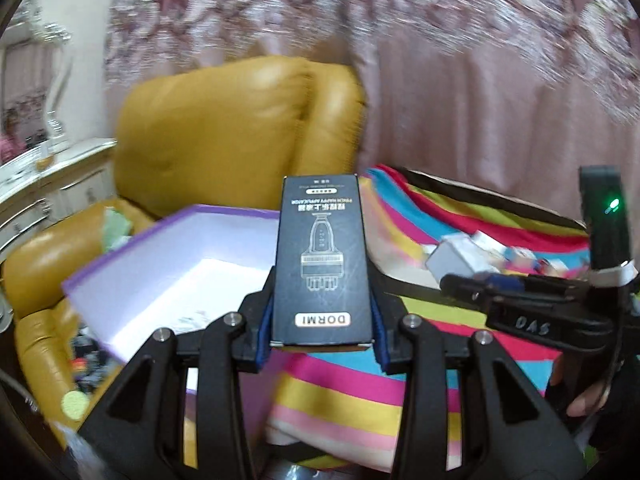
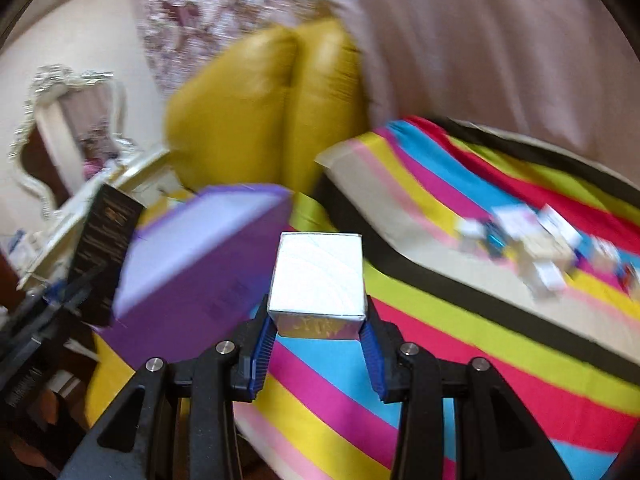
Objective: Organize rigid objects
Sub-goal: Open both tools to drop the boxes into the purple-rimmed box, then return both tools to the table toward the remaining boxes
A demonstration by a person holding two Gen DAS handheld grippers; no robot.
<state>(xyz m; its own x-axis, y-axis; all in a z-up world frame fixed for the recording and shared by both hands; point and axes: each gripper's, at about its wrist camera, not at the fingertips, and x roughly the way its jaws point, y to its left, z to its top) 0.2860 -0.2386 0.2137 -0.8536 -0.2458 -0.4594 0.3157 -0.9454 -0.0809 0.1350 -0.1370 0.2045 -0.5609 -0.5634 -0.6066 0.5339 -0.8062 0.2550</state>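
My left gripper is shut on a tall dark DORMI box, held upright above the edge of the striped cloth, beside an open purple storage box with a white inside. My right gripper is shut on a small white box, held above the striped cloth just right of the purple storage box. The dark DORMI box also shows at the left of the right wrist view. The right gripper's body shows at the right of the left wrist view.
A striped cloth covers the surface. Several small boxes lie on it at the far right. A yellow leather armchair stands behind the purple box, with clutter on its seat. A white dresser with mirror is at left; pink curtains hang behind.
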